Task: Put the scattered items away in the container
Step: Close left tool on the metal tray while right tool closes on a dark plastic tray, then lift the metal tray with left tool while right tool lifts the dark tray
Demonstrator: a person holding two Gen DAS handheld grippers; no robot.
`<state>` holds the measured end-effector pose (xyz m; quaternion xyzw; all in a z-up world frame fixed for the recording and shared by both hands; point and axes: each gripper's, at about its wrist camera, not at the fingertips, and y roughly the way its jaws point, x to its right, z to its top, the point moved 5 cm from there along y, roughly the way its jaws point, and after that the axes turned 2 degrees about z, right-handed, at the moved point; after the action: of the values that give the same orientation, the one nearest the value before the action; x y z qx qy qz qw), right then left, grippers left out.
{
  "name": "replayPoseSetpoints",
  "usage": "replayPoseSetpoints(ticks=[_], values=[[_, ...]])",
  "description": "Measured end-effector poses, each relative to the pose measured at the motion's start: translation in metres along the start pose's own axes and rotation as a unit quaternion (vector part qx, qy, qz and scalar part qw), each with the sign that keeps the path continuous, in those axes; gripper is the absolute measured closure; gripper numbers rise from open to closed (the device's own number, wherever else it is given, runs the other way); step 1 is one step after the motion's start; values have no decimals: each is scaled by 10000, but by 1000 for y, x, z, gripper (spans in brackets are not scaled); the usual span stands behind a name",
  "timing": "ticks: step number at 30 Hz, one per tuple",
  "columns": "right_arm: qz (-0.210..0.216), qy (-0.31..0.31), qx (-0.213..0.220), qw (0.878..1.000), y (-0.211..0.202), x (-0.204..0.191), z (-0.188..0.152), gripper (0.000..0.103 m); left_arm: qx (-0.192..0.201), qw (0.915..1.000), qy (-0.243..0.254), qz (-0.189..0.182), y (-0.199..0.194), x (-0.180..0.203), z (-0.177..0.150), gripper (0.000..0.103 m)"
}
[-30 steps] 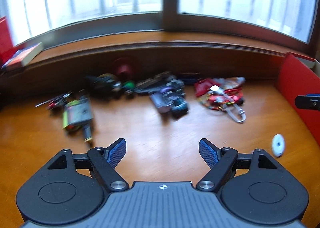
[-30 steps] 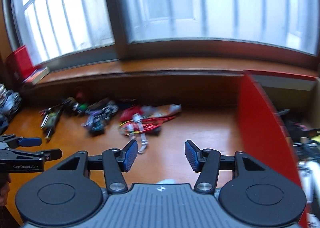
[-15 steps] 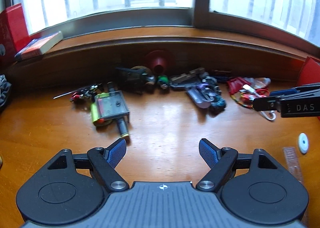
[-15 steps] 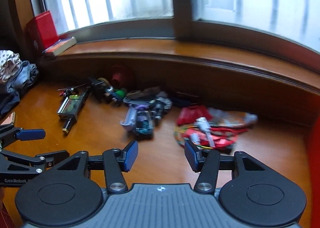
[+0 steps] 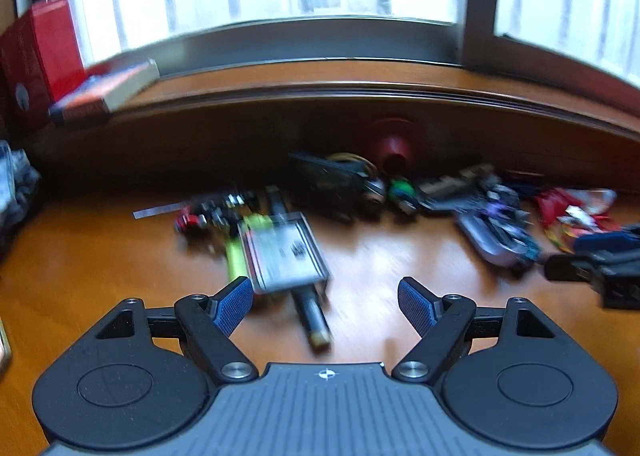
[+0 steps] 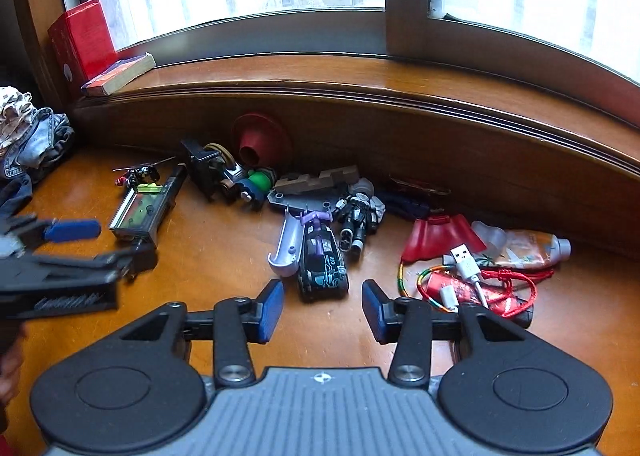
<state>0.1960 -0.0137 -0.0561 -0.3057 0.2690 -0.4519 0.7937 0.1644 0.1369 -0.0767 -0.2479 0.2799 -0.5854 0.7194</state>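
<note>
Scattered items lie along the foot of the window sill on the wooden floor (image 6: 224, 256). My left gripper (image 5: 326, 306) is open; a metal box with a green side (image 5: 284, 256) lies just ahead of it, and the box's dark rod (image 5: 312, 316) reaches in between the fingers without touching them. My right gripper (image 6: 323, 308) hangs just short of a black toy car (image 6: 322, 264); its jaws are closing with nothing between the pads. Beside the car lie a lilac clip (image 6: 284, 248) and a grey robot figure (image 6: 360, 216). No container is in either view.
At the right are a red cloth (image 6: 440, 236), a USB cable (image 6: 466, 264), red cords (image 6: 504, 288) and a tube (image 6: 524, 244). A red funnel (image 6: 260, 140) leans on the wall. Clothes (image 6: 28, 140) are piled at the left; a red box (image 6: 82, 40) and a book (image 6: 120, 74) stand on the sill.
Both grippers have swung left and come lower and closer to the items. The metal box now lies at the left fingers, the toy car at the right ones. The right jaws have narrowed. The red container has left view.
</note>
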Motion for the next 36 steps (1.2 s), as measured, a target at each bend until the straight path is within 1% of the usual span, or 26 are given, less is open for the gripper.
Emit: replayPoseSetpoints(ticks=[5,8,11,14,16,17,18,21,25,30,33,36], values=[[-27,-40,-16,10000,5,0,3,56,6,9992,148,376,26,3,10,23],[-6,-27,-20,10000,6,1,5,56,34,9983,232,542,34,5,12,23],[32,-5,-31,10000,8,2,7,56,-13,9976,271,643,42,5,11,23],[80,-7,-23,10000,9,1,9,56,31,9975,224,673,44,3,12,24],[107,-48,-3,9999,8,-2,10,56,72,9969,213,753,44,2,12,34],[120,-78,10,9999,8,-3,11,56,94,9965,210,805,43,1,12,42],[135,-122,20,9998,7,-5,11,56,105,9965,182,814,42,-1,12,46],[201,-222,29,9995,2,-9,11,56,136,9967,53,796,40,-7,14,53],[310,-293,-4,9991,-4,-14,7,55,136,9974,-144,699,32,-13,13,53],[487,-409,-101,9979,-12,-23,-5,55,159,9976,-182,654,17,-17,8,53],[692,-577,-181,9958,-19,-33,-15,55,243,9976,-173,623,2,-19,5,53],[969,-834,-290,9914,-27,-47,-28,52,305,9975,-187,606,-12,-22,1,53]])
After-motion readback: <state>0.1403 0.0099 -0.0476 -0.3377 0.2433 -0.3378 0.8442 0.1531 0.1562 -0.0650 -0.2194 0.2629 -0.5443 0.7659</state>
